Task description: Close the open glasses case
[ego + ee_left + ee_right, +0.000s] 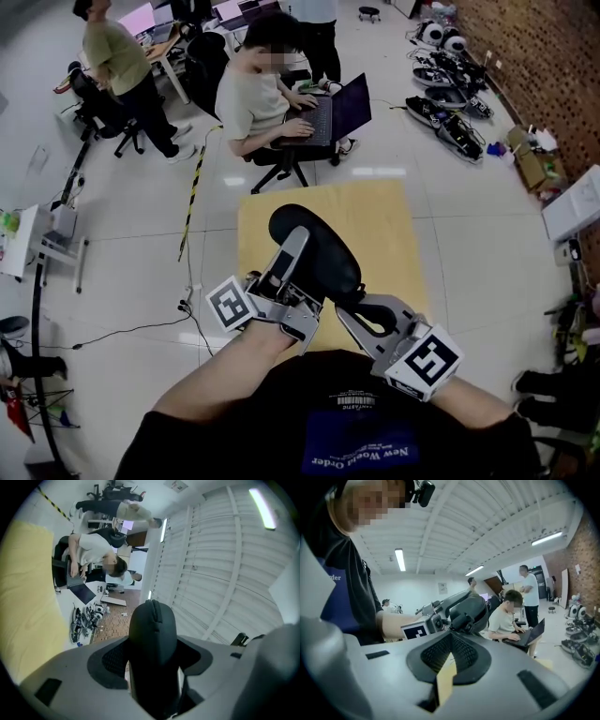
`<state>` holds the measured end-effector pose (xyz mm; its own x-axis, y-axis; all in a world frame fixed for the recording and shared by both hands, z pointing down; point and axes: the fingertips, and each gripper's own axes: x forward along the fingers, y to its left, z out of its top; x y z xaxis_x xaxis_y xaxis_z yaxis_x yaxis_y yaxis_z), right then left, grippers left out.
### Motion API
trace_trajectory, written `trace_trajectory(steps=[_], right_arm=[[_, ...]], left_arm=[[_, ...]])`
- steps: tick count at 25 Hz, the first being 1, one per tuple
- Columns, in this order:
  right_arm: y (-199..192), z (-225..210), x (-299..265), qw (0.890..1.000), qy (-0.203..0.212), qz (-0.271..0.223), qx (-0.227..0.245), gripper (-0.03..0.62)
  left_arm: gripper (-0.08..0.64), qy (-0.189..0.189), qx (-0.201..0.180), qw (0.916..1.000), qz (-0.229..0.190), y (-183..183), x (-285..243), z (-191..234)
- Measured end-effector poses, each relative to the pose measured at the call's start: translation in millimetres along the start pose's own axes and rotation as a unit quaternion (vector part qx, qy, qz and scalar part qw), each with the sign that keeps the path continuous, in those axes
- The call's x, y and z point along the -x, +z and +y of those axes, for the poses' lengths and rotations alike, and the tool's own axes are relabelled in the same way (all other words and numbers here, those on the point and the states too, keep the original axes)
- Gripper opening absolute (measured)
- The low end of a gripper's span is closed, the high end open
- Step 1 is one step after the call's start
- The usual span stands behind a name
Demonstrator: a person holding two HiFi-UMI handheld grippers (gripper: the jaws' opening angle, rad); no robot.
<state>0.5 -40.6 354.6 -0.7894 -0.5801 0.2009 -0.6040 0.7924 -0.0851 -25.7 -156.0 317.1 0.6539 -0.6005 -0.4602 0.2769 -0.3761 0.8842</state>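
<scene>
Glasses case [328,253] clamped in the left claw [152,667]

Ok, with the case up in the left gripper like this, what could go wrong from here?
1. Only the left gripper holds the glasses case, which sticks out past its jaws above the table; it could twist or slip out and drop.
2. The right gripper is shut, empty and close by the case; a nudge might knock it loose.
3. The zip seam shows in the left gripper view, but whether it is fully closed cannot be told.
</scene>
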Motion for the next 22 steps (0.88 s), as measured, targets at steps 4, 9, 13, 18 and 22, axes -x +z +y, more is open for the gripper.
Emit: trace_trajectory(steps=[4,9,13,18,22], right_arm=[[10.3,-14.9,7.7,0.999,-0.029,-0.013,0.009,-0.014],[10.7,1.9,-4.5,0.998,-0.009,0.005,0.062,-0.014],[12.3,5.3,-9.1,0.999,0.005,0.007,0.033,-0.014],[12.7,2.4,-5.1,0.999,0.003,0.014,0.033,-0.014],[7.4,-11.9,4.6,0.999,-0.025,0.016,0.024,-0.014]], left_arm=[[0.268,-0.005,0.007,0.9998,-0.015,4.5,7.7,-2.0],[0.281,-0.023,0.028,0.999,-0.027,-11.1,7.2,-4.0],[0.281,-0.052,0.034,0.9971,0.044,-38.1,-7.1,-14.8],[0.278,-0.055,0.015,0.9959,0.07,-40.2,-7.9,-19.7],[0.273,-0.034,-0.018,0.9963,0.077,-34.1,-3.3,-12.4]])
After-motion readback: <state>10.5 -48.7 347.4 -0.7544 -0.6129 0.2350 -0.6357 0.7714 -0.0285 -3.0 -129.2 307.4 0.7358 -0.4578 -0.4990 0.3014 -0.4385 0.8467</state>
